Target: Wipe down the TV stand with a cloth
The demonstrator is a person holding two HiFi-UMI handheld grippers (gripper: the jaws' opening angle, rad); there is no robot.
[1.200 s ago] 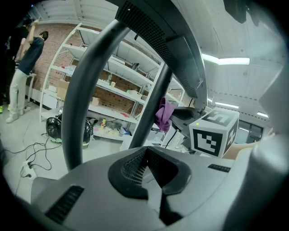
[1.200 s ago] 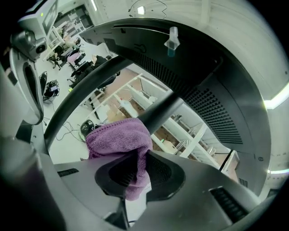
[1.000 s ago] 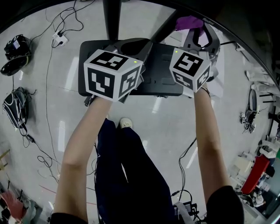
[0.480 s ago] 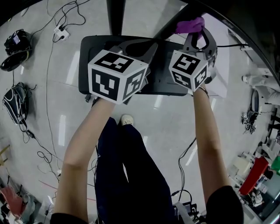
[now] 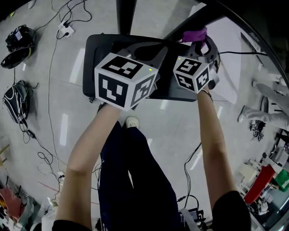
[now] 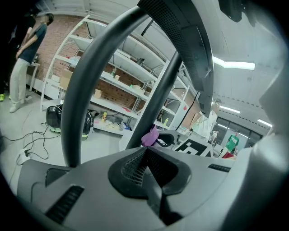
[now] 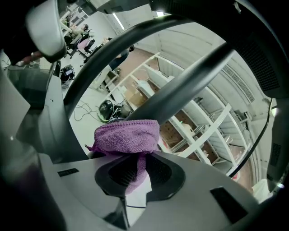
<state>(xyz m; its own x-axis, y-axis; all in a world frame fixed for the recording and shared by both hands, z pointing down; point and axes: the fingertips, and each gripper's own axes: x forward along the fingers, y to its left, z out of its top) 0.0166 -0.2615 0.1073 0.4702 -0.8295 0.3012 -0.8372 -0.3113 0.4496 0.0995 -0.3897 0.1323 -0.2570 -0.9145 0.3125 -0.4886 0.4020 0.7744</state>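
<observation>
The TV stand has a dark base plate (image 5: 95,54) on the floor and two dark poles, one on the left (image 5: 125,13) and one on the right (image 5: 194,20). My right gripper (image 5: 201,39) is shut on a purple cloth (image 5: 195,34), which rests against the right pole. In the right gripper view the cloth (image 7: 128,135) bunches over the shut jaws (image 7: 137,158), just under the slanted pole (image 7: 180,85). My left gripper (image 5: 158,45) hovers over the base between the poles, shut on nothing (image 6: 146,151). From there the cloth (image 6: 150,136) shows beside a pole (image 6: 158,99).
Cables and a power strip (image 5: 63,28) lie on the floor at left, with dark bags (image 5: 16,103) near the edge. My legs and a shoe (image 5: 131,122) are just before the base. Shelving (image 6: 113,81) and a standing person (image 6: 25,58) are farther off.
Both grippers have edged farther over the stand. The right one carried the cloth a little along the right pole; the left one shifted slightly right.
</observation>
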